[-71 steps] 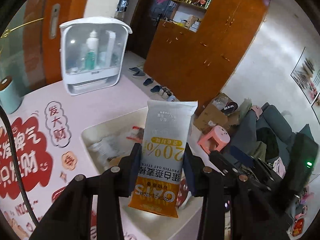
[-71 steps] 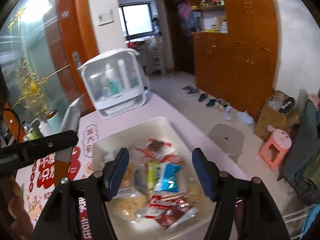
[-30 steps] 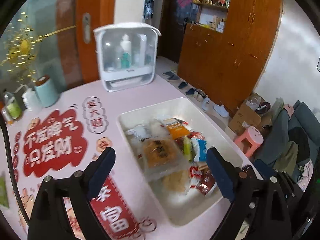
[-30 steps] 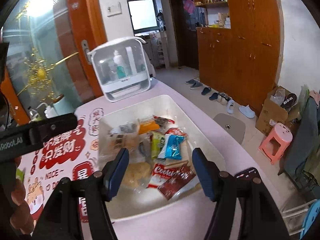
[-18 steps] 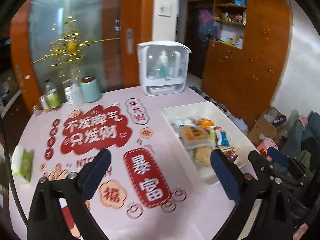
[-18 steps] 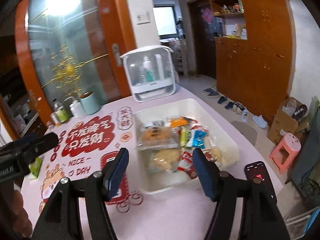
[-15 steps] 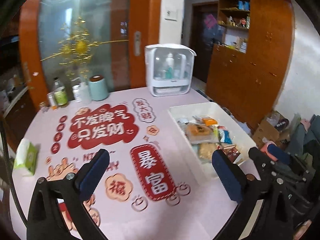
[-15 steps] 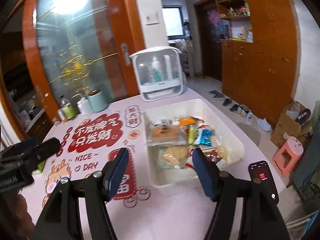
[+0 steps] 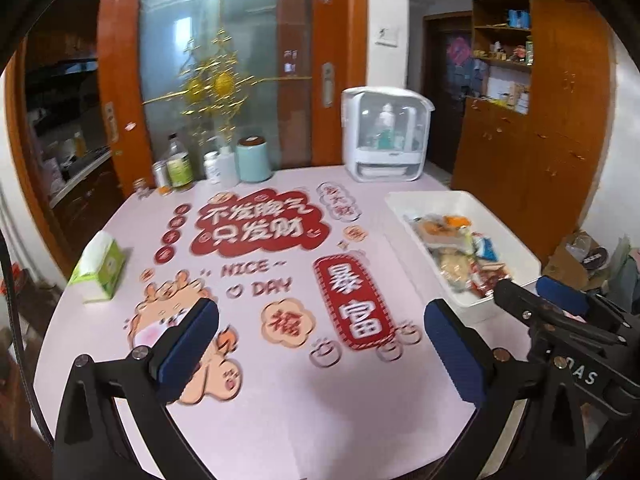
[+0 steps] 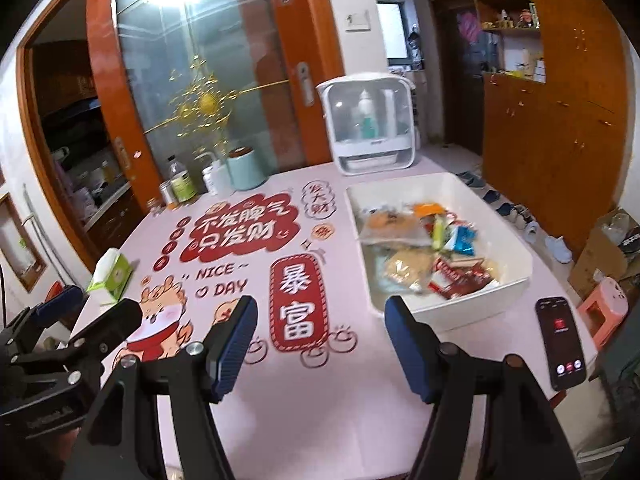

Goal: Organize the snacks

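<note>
We've got both grippers over the near edge of the pink table (image 10: 304, 408), pointing down at its printed mat. Left gripper (image 9: 320, 344): jaws just finished opening and now stand spread wide, nothing between the blue pads, only tabletop behind them. Right gripper (image 10: 318, 344): jaws parted, moderately wide, also holding nothing. All the snacks (image 10: 424, 248) we can see sit in the white bin (image 10: 516, 248) on the right side of the table, a loose pile of wrapped packets, an orange one at the far end, red ones at the near end. Bin is apart from both grippers. A phone (image 10: 560, 344) lies flat on the table near the bin's near corner. A tissue pack (image 9: 100, 268) sits at the left edge. Bottles, a teal canister (image 9: 254, 159) and a white clear-front cabinet (image 9: 386, 136) line the far edge.
</note>
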A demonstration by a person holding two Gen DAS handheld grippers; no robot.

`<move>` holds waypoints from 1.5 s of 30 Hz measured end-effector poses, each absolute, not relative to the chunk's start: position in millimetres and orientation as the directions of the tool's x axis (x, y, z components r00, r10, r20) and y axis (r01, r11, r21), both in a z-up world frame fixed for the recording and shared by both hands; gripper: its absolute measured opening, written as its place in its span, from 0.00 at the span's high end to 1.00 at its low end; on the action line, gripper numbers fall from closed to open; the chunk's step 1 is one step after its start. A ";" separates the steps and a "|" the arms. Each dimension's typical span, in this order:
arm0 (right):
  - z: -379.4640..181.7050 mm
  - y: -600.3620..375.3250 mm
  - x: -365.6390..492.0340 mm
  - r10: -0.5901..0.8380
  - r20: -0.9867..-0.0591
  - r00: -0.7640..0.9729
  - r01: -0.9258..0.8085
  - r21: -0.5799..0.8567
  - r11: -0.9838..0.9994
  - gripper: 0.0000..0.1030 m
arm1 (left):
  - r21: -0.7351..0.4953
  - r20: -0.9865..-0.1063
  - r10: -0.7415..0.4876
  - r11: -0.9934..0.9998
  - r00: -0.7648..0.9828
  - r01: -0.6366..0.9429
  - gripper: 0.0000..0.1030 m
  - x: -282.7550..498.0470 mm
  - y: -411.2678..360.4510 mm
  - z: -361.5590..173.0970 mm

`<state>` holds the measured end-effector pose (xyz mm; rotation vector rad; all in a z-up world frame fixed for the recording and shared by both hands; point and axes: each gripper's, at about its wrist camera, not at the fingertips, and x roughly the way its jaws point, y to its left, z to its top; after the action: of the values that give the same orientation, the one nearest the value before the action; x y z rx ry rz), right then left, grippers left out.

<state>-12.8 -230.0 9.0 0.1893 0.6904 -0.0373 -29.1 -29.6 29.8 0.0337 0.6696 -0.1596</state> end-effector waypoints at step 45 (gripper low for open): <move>-19.1 -182.3 0.3 0.085 -0.701 0.708 -0.009 0.111 0.994 0.35 | 0.031 -0.748 0.076 0.996 0.659 -0.079 0.01 -16.6 13.6 -19.6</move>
<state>0.3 -182.3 -19.1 0.1020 0.7831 0.0520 -16.6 13.6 -19.6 -0.0047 0.8465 0.0878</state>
